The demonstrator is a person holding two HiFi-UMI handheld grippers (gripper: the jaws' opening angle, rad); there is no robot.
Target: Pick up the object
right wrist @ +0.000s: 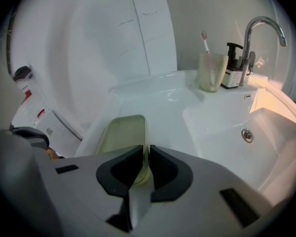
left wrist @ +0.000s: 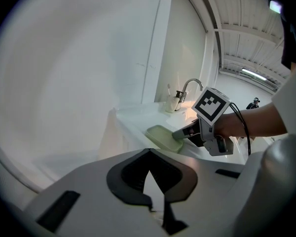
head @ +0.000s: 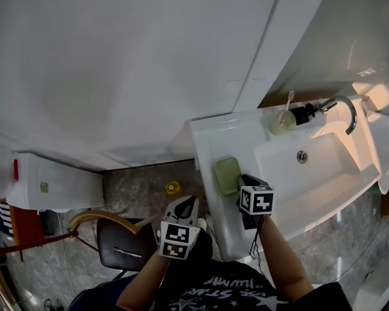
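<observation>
A pale green shallow dish [head: 226, 173] [left wrist: 162, 135] [right wrist: 119, 134] lies on the white sink counter [head: 211, 138], left of the basin. My right gripper [head: 244, 184] [left wrist: 179, 133] [right wrist: 142, 151] sits at the dish's near right corner. Its jaws stand narrow with the dish's right rim between the pads, so it is shut on the rim. My left gripper [head: 188, 204] [left wrist: 148, 152] hangs off the counter's left edge over the floor. Its jaws meet at the tips, with nothing between them.
The basin [head: 311, 173] lies right of the dish, with a curved faucet [head: 341, 106] behind it. A cup with a toothbrush [head: 282, 120] and a dark bottle [head: 303, 113] stand at the back. A chair [head: 120, 241] and a small yellow thing [head: 173, 188] are on the floor.
</observation>
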